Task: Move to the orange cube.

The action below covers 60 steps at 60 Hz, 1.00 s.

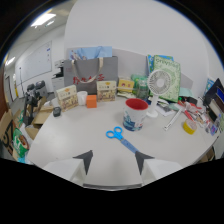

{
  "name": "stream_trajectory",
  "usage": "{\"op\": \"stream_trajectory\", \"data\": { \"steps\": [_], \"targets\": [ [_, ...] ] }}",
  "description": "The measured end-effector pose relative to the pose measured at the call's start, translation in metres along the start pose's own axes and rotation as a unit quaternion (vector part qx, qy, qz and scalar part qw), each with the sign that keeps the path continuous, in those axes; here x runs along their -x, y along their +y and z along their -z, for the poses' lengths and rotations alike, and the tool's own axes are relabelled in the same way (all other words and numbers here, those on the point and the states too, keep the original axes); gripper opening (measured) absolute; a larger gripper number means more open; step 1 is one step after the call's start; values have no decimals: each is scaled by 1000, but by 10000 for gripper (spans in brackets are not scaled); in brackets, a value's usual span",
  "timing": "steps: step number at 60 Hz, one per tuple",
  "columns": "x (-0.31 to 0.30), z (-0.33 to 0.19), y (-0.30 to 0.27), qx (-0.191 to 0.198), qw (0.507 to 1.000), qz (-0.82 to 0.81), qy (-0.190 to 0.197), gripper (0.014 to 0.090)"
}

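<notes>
One white table [75, 125], released tongs [114, 159] above it, orange cube [91, 101] far ahead, office wall behind.

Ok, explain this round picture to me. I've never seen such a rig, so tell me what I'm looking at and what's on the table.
The view comes from a wide-angle camera riding on a hand-held gripper; that lens makes the picture round. The two dark wedges at the bottom are its jaws, standing open with nothing held between them. Ahead lies a pale table. Just beyond the jaws lie blue scissors, then a red-rimmed cup. The orange cube, the target, sits farther back near small boxes and a grey bag. A white fan stands at the back on the other side.
</notes>
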Motion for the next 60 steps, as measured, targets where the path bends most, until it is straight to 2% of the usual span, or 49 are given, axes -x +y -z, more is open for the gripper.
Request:
{"op": "stream_trajectory", "data": {
  "steps": [33,46,60],
  "targets": [
    [76,1,-12,-14,1000,-13,-6,842],
    [83,-37,-33,-16,1000,-5,-9,841],
    [85,-105,-63,-8,1000,4,-24,841]
  ]
}}
